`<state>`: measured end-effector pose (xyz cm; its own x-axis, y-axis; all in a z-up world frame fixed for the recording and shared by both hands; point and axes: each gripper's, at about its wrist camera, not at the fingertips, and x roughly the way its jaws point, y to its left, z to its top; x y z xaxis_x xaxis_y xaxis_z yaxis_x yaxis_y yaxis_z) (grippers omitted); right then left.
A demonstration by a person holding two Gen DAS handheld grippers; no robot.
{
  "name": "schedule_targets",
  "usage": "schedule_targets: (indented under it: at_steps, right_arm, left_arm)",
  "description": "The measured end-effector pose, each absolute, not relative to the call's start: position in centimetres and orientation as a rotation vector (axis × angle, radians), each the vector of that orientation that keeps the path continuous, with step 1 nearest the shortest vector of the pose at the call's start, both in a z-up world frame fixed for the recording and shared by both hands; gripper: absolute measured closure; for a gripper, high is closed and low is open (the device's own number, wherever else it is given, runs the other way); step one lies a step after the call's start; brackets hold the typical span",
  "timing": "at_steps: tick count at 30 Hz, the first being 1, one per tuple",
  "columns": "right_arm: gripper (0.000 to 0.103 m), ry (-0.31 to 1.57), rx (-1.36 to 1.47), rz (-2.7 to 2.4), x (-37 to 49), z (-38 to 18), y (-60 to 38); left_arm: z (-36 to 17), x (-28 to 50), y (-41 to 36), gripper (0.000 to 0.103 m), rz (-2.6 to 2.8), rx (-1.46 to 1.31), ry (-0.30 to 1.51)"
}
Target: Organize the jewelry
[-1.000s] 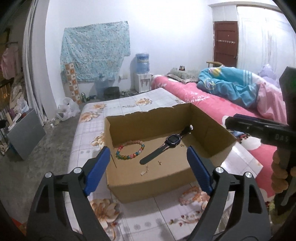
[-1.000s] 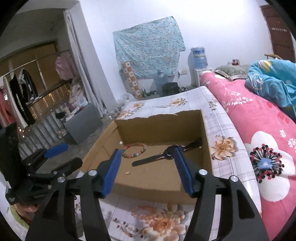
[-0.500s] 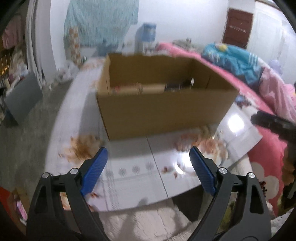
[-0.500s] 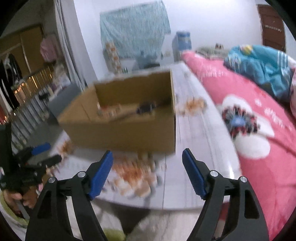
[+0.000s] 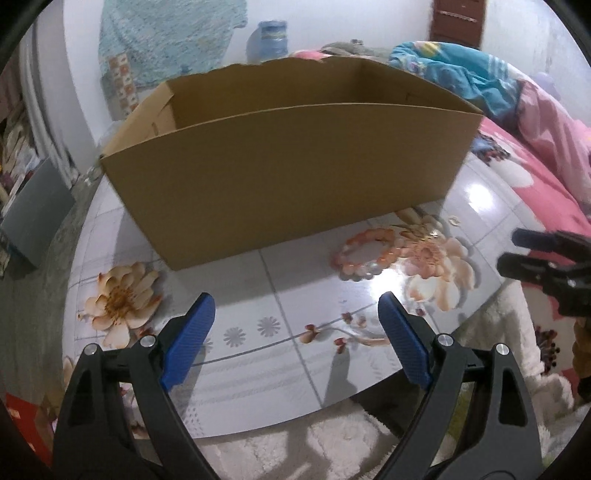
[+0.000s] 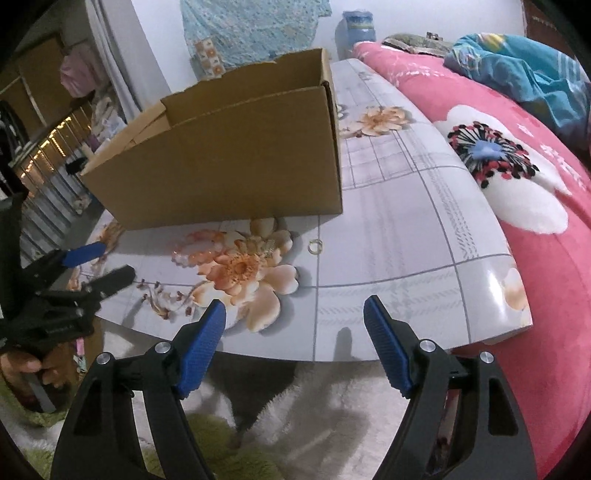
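Observation:
A brown cardboard box (image 5: 288, 158) (image 6: 229, 155) stands on the floral tabletop (image 5: 240, 299); its near wall hides whatever lies inside. A pink bead bracelet (image 5: 365, 254) (image 6: 192, 251) rests on the table just in front of the box, partly over a printed flower. A small ring (image 6: 315, 246) (image 5: 454, 220) lies to its right. My left gripper (image 5: 295, 306) hovers open over the table's front part, left of the bracelet, holding nothing. My right gripper (image 6: 294, 308) is open and bare above the front edge, nearer than the ring.
The table's front edge (image 6: 332, 354) runs just under both grippers, with a white fluffy rug (image 6: 314, 406) below it. A bed with a pink flowered blanket (image 6: 535, 258) flanks the table's right side. A water dispenser bottle (image 5: 267, 35) stands by the far wall.
Both grippers have sunk from above the box to low by the table's front edge. The watch and coloured bead bracelet inside the box have dropped out of sight. The right jaws stand wider.

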<state>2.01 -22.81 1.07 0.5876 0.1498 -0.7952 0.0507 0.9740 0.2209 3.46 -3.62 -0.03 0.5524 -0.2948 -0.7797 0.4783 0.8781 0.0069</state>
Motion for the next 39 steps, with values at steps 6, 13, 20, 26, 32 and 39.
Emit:
schedule_targets:
  at_steps: [6,13,20,26,32,39]
  right_arm:
    - [0.038,0.909,0.237,0.112,2.6,1.4,-22.2]
    - [0.045,0.938,0.299,0.16,4.2,0.3,-22.8]
    - [0.049,0.954,0.337,0.183,5.0,-0.2,-23.4]
    - [0.05,0.951,0.362,0.169,5.4,-0.6,-24.4]
    - [0.05,0.956,0.373,0.178,5.5,-0.9,-24.5]
    - [0.05,0.969,0.377,0.183,6.0,-1.2,-24.4]
  left_arm:
    - [0.7,2.5,-5.7,0.032,-0.543,0.273,0.822]
    - [0.6,3.4,-9.5,0.059,-0.636,0.393,0.812]
    - [-1.3,4.9,-11.9,0.071,-0.671,0.483,0.894]
    - [-1.6,5.3,-12.4,0.094,-0.692,0.523,0.916]
    - [-0.9,5.3,-11.0,0.094,-0.69,0.51,0.91]
    - [-1.3,6.2,-7.4,0.094,-0.58,0.474,0.977]
